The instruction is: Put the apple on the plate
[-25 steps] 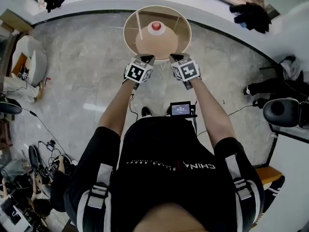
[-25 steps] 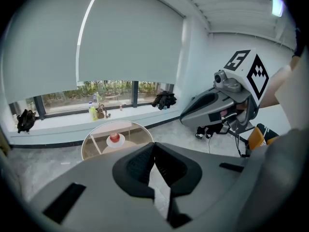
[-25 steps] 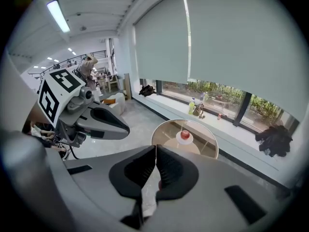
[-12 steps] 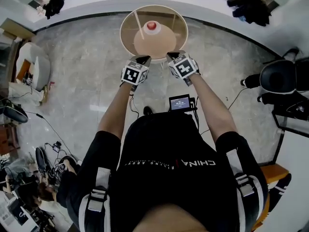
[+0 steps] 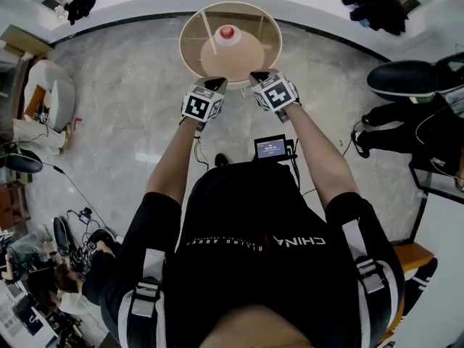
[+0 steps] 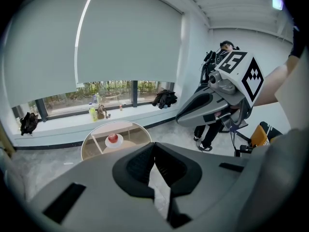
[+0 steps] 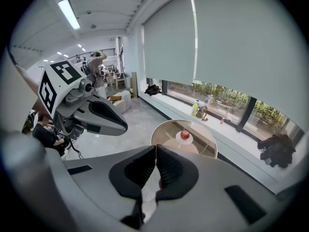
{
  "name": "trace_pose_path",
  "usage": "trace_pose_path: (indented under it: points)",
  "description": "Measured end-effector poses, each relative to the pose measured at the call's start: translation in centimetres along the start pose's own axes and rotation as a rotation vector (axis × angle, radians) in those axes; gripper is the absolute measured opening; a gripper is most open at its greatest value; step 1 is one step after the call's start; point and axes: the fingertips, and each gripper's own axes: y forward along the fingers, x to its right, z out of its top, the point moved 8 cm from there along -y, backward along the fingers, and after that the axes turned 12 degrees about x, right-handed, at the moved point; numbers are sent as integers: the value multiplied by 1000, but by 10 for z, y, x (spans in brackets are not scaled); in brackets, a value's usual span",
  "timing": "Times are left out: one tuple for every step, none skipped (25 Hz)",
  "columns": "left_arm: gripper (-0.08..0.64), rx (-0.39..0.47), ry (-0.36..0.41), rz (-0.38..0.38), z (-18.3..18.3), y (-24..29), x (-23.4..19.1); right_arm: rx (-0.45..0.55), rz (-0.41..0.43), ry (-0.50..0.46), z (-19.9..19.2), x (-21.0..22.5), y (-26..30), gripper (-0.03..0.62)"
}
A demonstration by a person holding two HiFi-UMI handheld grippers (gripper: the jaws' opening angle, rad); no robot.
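One apple (image 5: 228,32) sits on the white plate (image 5: 220,40) on the round worktop (image 5: 255,52), as the task wants; left hand-held gripper (image 6: 154,149) and right hand-held gripper (image 7: 156,151) are clenched on nothing, well apart from it.

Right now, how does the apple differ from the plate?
The apple is red; the plate is white. The apple is round and stands up; the plate is flat and wider than the apple. The apple sits on top; the plate lies under it. Both rest on the round table.
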Motion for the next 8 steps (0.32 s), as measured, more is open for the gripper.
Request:
trace_pose_path:
  points:
    - [17, 0, 2, -1, 0, 1, 1, 0, 0, -2, 0, 1, -1, 32]
    - [17, 0, 4, -2, 0, 1, 2, 1, 0, -3, 0, 1, -1, 32]
    - [17, 0, 6, -3, 0, 0, 3, 2, -1, -4, -1, 0, -2, 32]
    - [17, -1, 8, -3, -1, 0, 4, 3, -1, -4, -1, -1, -2, 32]
    - [17, -2, 10, -4, -2, 0, 5, 4, 0, -4, -2, -1, -3, 32]
    - [17, -3, 11, -4, -3, -1, 5, 5, 1, -5, -2, -2, -3, 32]
    - [17, -4, 12, -4, -3, -1, 6, 5, 2, -6, -2, -3, -4, 32]
    - [18, -5, 13, -5, -4, -2, 7, 6, 4, -7, -3, -3, -4, 32]
